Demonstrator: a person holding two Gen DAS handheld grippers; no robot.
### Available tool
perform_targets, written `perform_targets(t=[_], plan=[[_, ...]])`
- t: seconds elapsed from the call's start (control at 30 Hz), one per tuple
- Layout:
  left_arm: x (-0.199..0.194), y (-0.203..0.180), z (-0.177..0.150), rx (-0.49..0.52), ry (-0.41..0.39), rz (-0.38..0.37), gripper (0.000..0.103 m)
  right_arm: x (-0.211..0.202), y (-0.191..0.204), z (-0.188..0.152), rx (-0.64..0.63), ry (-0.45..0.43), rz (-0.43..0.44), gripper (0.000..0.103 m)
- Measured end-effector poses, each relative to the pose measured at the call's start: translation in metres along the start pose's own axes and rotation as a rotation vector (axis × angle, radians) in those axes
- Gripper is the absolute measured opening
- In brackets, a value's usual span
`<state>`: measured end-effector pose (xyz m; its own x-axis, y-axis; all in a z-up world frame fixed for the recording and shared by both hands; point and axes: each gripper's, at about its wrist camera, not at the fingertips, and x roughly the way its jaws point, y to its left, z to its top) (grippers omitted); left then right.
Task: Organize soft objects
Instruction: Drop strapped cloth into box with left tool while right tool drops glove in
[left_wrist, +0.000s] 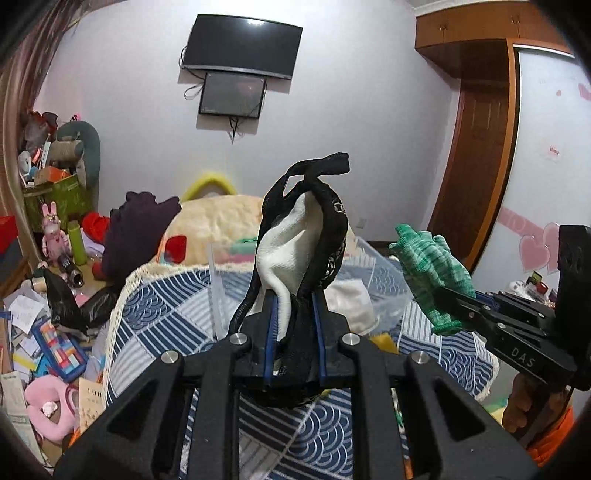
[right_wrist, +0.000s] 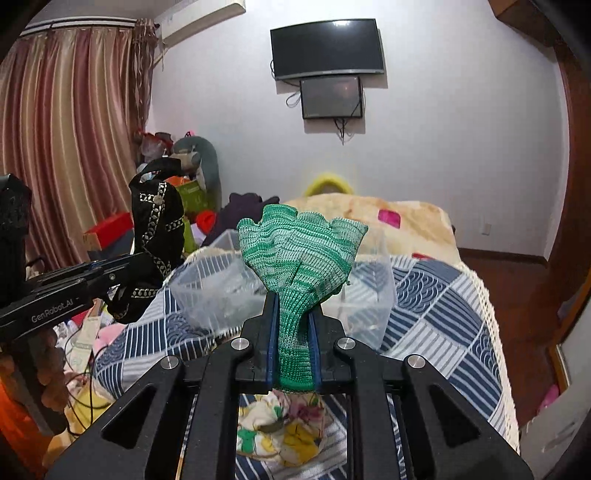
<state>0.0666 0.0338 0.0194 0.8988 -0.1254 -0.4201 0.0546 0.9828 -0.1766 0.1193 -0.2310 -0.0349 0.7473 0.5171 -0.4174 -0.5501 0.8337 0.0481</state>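
**Soft items held up over the bed**

Green glove (right_wrist: 301, 254) is fanning upward at 12 o'clock, pinched in the right gripper (right_wrist: 293, 334), whose jaws are shut tight on its cuff. Left gripper (left_wrist: 294, 325) is clamping a black-and-white garment (left_wrist: 295, 243), jaws nearly closed. Beyond, a clear bin (right_wrist: 207, 284) is sitting on the quilt (right_wrist: 443, 302).

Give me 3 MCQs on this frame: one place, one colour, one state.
1. The clear plastic bin sits:
A. on the patterned bedspread
B. on the floor
C. on the wardrobe

2. The glove in the right gripper is:
A. purple
B. green
C. red

3. The left gripper is:
A. open, nothing in it
B. out of view
C. shut on a black and white cloth item

Key:
1 A, the bin rests on the blue-and-white bedspread.
2 B, green knit fans out above the pads.
3 C, cloth is pinched between the pads.
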Motion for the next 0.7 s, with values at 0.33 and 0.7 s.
perform_targets(t=[0.33,0.7], plan=[[0.024,0.007,0.020,-0.021,-0.015,0.011,0.017,0.014,0.000,0.025,-0.015,-0.051,0.008,0.013],[0.062,0.013,0.022,-0.006,0.028,0.041,0.017,0.047,0.006,0.041,-0.034,-0.044,0.009,0.013]])
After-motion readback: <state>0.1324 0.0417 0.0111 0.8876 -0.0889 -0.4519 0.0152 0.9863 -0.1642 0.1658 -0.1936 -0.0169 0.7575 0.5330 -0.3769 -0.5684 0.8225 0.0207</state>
